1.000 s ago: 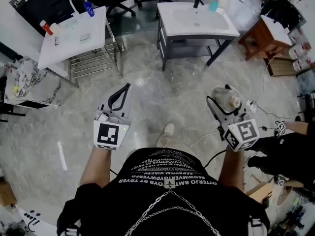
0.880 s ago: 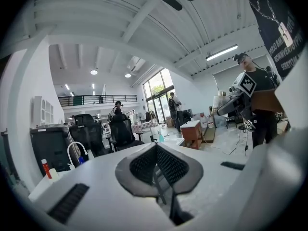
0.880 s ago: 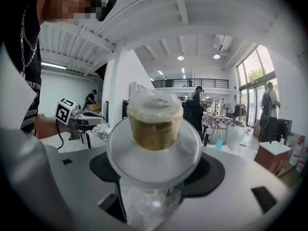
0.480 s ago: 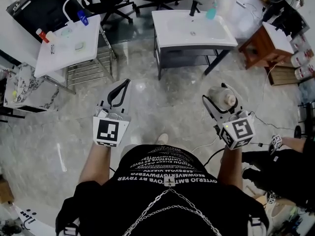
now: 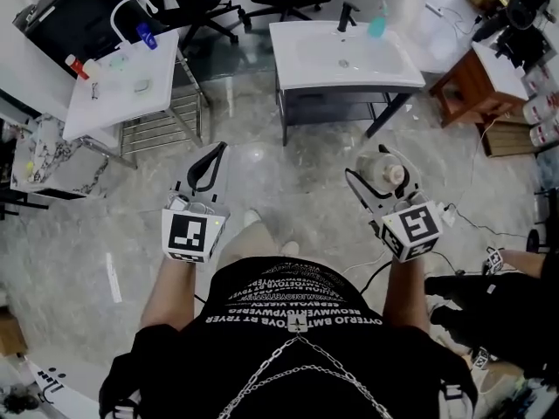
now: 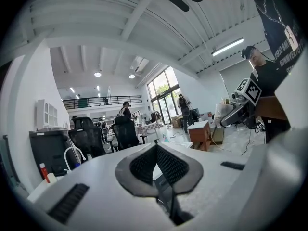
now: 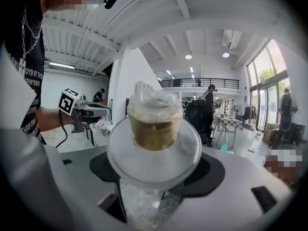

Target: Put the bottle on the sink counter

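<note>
A clear plastic bottle (image 5: 383,171) with a tan cap sits between the jaws of my right gripper (image 5: 382,161), which is shut on its body; it is held in the air above the marble floor. In the right gripper view the bottle (image 7: 155,129) fills the centre, cap end pointing away from the right gripper (image 7: 156,173). The white sink counter (image 5: 389,66) on dark legs stands ahead, at the top centre of the head view. My left gripper (image 5: 212,153) is shut with nothing in it, and its dark pads (image 6: 166,166) press together.
A teal bottle (image 5: 377,26) and a black faucet (image 5: 348,14) are on the sink counter. A second white counter (image 5: 109,103) with a wire rack (image 5: 166,116) stands at the left. A wooden cabinet (image 5: 476,75) is at the right. Another person (image 5: 493,286) crouches at lower right.
I have walked a little toward the sink counter; it sits lower and nearer in the head view. The right gripper has shifted slightly left, still holding the bottle.
</note>
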Tool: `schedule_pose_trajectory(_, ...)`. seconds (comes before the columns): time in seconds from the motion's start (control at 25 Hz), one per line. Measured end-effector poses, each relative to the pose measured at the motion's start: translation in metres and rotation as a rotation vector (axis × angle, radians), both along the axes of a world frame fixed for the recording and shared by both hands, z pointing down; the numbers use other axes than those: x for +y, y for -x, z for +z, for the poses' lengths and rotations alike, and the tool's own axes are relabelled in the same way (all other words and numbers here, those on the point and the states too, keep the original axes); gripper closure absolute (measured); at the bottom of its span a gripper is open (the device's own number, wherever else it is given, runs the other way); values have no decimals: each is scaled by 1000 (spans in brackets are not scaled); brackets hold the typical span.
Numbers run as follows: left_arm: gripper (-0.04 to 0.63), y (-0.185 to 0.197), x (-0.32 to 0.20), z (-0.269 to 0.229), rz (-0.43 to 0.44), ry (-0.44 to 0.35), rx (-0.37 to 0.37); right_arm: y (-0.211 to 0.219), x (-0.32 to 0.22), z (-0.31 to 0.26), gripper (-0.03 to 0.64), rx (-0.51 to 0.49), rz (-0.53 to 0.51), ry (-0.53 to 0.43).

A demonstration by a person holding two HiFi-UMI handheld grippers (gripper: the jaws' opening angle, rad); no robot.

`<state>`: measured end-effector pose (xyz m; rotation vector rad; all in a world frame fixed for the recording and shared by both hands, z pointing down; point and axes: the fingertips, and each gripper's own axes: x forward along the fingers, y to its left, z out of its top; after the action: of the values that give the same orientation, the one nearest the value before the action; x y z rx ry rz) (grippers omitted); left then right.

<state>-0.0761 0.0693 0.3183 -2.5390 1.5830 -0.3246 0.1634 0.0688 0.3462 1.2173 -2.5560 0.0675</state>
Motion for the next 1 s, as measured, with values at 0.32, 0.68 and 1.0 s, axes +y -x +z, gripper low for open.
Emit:
schedule_pose_trajectory(0.32,589,-7,-39,3,22,2,-8,6,-34,1,284,2,-7,-5)
schedule_pose_trajectory(0.68,589,-9,-121,10,64,11,-6,17,-107,3,284,11,7,4)
schedule_pose_trajectory(1.0,589,7,-208,7,89,11,12,36,-187,6,284,18,13,19)
